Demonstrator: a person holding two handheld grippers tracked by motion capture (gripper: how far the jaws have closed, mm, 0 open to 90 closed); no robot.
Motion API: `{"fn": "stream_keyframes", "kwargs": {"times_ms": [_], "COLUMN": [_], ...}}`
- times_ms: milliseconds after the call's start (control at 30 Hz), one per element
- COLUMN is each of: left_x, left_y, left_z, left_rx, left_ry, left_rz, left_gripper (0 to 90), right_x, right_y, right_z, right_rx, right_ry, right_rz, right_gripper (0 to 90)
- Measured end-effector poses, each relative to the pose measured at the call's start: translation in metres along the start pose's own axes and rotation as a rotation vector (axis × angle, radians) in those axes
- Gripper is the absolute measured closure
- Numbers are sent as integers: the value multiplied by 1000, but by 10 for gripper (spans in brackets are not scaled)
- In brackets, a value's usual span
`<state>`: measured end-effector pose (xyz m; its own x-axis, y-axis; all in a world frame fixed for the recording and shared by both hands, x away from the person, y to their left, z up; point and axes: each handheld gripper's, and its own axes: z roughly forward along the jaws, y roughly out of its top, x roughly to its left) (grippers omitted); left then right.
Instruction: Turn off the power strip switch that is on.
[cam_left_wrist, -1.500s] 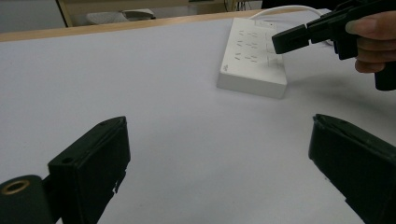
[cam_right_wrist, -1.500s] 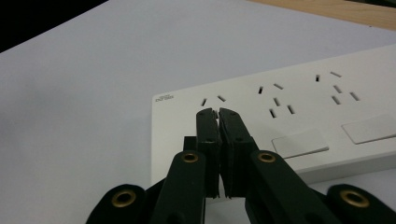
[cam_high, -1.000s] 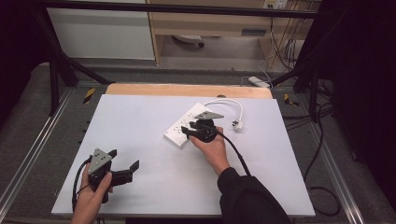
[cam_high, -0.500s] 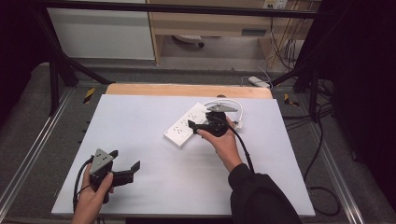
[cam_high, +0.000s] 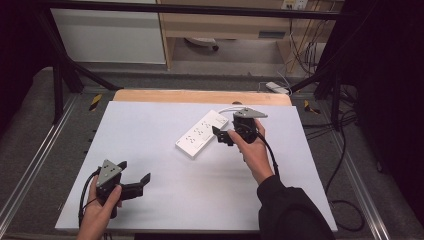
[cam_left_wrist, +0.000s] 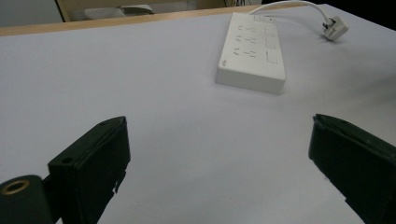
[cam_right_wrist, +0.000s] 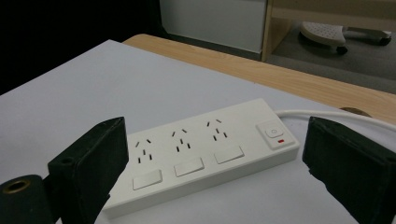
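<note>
A white power strip (cam_high: 202, 134) with three sockets and a switch (cam_right_wrist: 274, 132) lies flat at mid-table, slanted. Its white cable (cam_left_wrist: 280, 4) runs from the far end to a plug (cam_left_wrist: 334, 28) lying on the table. My right gripper (cam_high: 222, 136) hovers just right of the strip, jaws open, pointing at it; in the right gripper view the strip (cam_right_wrist: 201, 149) sits between and beyond the open right gripper (cam_right_wrist: 215, 163). My left gripper (cam_high: 134, 171) rests open near the front left edge, far from the strip (cam_left_wrist: 252, 51), with bare table between the jaws of the left gripper (cam_left_wrist: 219, 158).
The white table top (cam_high: 150, 125) has a wooden strip (cam_high: 200, 96) along its back edge. Metal rails (cam_high: 35, 160) flank the table. Cables (cam_high: 340, 150) and another power strip (cam_high: 277, 87) lie on the floor at the right. A chair base (cam_high: 200, 44) stands beyond.
My right gripper has drifted right and slightly back, from over the strip's near part to beside its right end. The left gripper and the strip have stayed put.
</note>
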<state>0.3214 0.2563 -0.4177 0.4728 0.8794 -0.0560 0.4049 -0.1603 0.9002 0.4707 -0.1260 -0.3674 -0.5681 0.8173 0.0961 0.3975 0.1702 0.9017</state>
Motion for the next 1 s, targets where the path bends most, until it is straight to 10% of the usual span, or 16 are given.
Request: {"fn": "stream_keyframes", "kwargs": {"times_ms": [1000], "left_x": [0], "left_y": [-1], "left_z": [0], "left_rx": [2], "left_ry": [-1], "left_rz": [-12], "left_gripper": [55], "right_x": [-49], "right_y": [-12], "right_z": [-91], "right_rx": [-96], "right_ry": [-82], "right_rz": [25], "right_gripper": [48]}}
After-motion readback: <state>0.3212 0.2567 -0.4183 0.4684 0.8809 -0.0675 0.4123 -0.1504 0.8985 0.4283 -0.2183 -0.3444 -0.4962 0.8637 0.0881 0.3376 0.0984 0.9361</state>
